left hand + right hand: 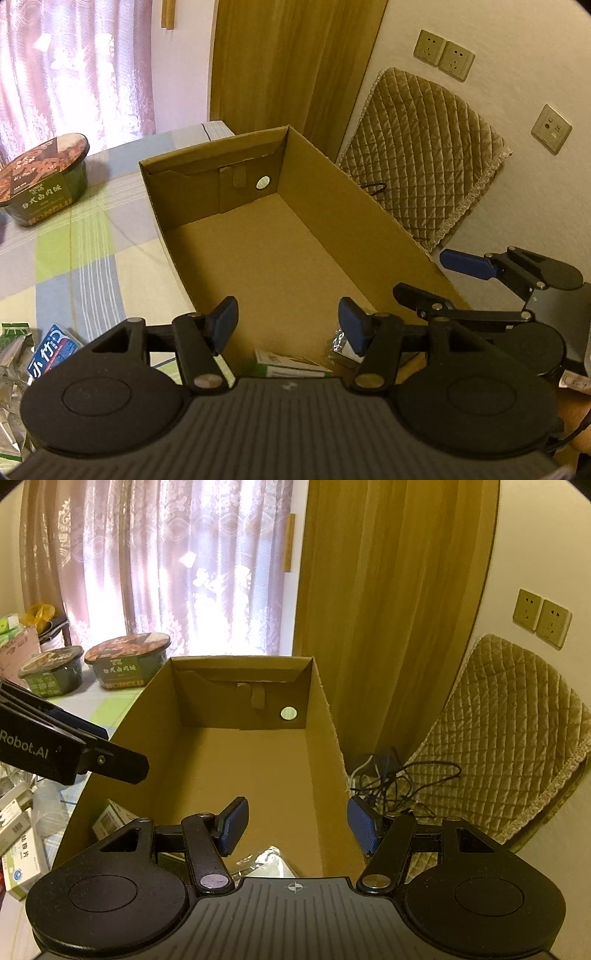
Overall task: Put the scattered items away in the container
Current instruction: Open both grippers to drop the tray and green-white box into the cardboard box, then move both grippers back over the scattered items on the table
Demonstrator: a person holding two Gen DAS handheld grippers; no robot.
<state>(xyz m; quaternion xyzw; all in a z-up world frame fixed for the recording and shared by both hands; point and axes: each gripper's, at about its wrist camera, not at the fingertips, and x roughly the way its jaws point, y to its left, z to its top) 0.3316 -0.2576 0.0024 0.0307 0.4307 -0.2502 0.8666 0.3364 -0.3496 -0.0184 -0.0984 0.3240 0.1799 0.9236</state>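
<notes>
An open cardboard box sits on a table covered with a checked cloth, its long side running away from the viewer toward a curtained window. Both handheld grippers hover over the box's near end. The left gripper has its blue-padded fingers spread apart and holds nothing; the right gripper is likewise spread and empty. Only a few things lie inside, at the box's near end: a green-and-white carton, a crinkled foil packet and another small green box against the left wall. The rest of the box floor is bare. Much seems left to do: two instant-meal bowls stand near the table's far edge, and medicine cartons and foil packs lie scattered on the cloth by the box's near left corner.
</notes>
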